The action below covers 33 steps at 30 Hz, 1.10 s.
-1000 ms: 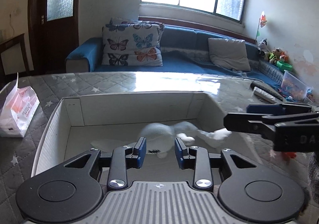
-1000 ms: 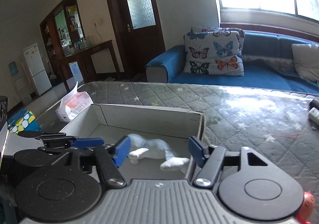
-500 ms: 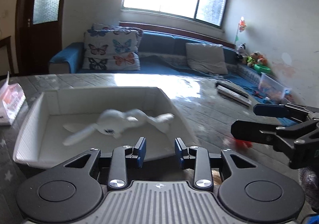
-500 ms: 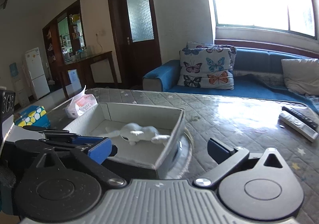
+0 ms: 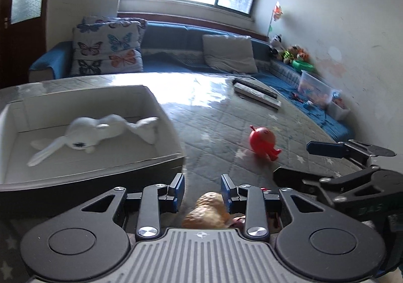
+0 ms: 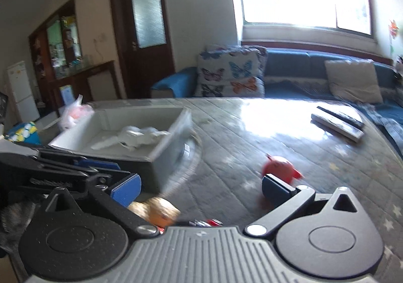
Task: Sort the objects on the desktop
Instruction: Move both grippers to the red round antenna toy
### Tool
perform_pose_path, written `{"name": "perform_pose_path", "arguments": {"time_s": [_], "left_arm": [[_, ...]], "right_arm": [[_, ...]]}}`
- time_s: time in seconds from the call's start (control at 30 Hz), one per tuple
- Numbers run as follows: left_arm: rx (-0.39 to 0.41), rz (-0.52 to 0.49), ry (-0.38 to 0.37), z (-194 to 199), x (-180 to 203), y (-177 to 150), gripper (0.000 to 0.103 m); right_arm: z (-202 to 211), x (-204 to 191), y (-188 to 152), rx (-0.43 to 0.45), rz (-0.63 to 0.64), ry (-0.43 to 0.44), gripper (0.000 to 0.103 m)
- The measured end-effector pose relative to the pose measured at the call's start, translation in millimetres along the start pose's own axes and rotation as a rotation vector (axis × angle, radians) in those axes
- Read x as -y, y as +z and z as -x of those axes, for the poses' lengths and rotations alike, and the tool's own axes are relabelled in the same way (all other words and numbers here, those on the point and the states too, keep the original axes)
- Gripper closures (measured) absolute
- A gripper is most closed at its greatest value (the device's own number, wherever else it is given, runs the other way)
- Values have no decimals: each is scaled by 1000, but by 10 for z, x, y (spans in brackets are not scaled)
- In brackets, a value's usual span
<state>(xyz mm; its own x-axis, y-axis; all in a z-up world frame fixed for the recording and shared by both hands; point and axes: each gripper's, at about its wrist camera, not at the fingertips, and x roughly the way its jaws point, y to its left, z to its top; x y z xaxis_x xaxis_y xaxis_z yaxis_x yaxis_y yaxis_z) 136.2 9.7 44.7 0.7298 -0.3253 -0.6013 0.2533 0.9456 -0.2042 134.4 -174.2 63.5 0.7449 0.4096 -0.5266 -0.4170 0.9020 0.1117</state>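
A white plush toy (image 5: 95, 132) lies inside the white box (image 5: 166, 116) on the table's left; it also shows in the right wrist view (image 6: 136, 138). A red toy (image 5: 263, 140) stands on the table to the right of the box and shows in the right wrist view (image 6: 280, 167). A brown plush toy (image 5: 207, 210) lies close under my left gripper (image 5: 202, 188), which is open and empty. My right gripper (image 6: 199, 187) is wide open and empty, in front of the red toy, with the brown toy (image 6: 156, 211) low at its left.
Two remote controls (image 5: 257, 93) lie at the table's far right. A tissue pack (image 6: 74, 113) sits behind the box. A blue sofa (image 5: 176, 48) with cushions runs behind the table. A plastic bin (image 5: 314, 87) of toys sits at the right.
Both grippers have pulled back from the box and swung right. The white toy stays in the box. The red and brown toys have come into view.
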Motion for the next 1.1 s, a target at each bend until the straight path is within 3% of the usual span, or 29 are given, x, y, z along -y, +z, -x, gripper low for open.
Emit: {"name": "perform_pose_path", "arguments": {"time_s": [0.37, 0.67, 0.73, 0.97, 1.1], "left_arm": [[-61, 10, -86, -501, 287, 319, 69], [-111, 41, -189, -962, 492, 596, 69], [-131, 56, -207, -1074, 507, 648, 69], [-184, 153, -294, -1332, 468, 756, 68], [-205, 175, -287, -1457, 471, 782, 67]], "right_arm": [[-308, 506, -146, -56, -49, -91, 0], [-616, 742, -96, -65, -78, -73, 1], [-691, 788, -68, -69, -88, -74, 7], [-875, 869, -26, -79, -108, -26, 13], [-902, 886, -33, -75, -119, -4, 17]]}}
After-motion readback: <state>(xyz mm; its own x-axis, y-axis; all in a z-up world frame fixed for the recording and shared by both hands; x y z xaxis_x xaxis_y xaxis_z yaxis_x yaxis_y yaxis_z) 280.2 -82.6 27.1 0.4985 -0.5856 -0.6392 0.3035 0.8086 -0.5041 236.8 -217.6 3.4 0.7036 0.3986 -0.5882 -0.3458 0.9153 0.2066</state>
